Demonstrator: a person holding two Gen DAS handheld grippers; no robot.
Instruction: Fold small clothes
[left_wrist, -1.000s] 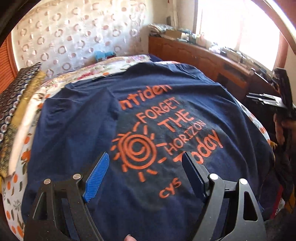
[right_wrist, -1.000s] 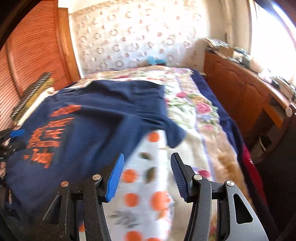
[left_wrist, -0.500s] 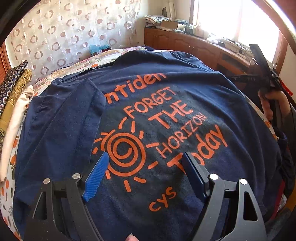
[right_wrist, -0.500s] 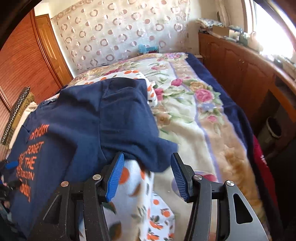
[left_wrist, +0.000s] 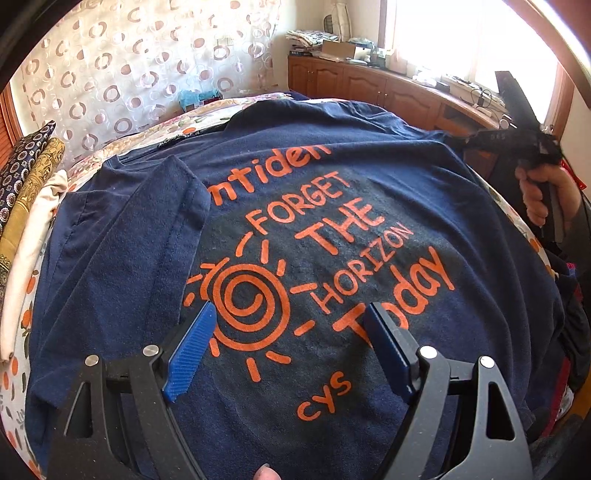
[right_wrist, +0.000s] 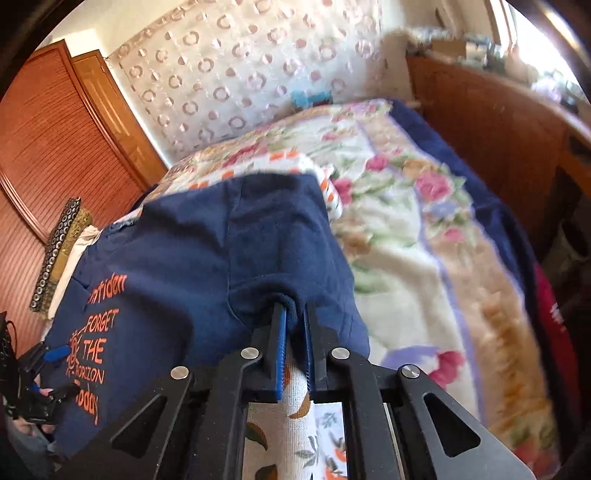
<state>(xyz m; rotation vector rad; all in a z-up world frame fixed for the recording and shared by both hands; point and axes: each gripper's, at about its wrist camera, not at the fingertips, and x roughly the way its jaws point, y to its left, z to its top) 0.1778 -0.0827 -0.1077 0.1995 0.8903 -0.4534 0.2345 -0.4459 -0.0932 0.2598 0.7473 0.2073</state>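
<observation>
A navy T-shirt (left_wrist: 332, 192) with orange print lies spread on the bed, its left sleeve (left_wrist: 147, 229) folded in over the body. My left gripper (left_wrist: 288, 310) hangs open just above the sun print, nothing between its blue pads. In the right wrist view the same T-shirt (right_wrist: 207, 258) fills the left half. My right gripper (right_wrist: 294, 308) is shut on the hem of the right sleeve (right_wrist: 291, 236), with a fold of navy cloth pinched between its pads. The right gripper's black body (left_wrist: 517, 138) and the hand (left_wrist: 543, 199) holding it show at the right edge of the left wrist view.
A stack of folded fabrics (left_wrist: 26, 184) lies at the bed's left edge. A floral blanket (right_wrist: 424, 240) covers the bed right of the shirt, over an orange-dotted sheet (right_wrist: 295, 424). A wooden cabinet (left_wrist: 369, 85) runs under the window; a wardrobe (right_wrist: 55, 147) stands left.
My right gripper slid in over the right sleeve's edge and shut on it. The left gripper stayed open over the print, hardly moving.
</observation>
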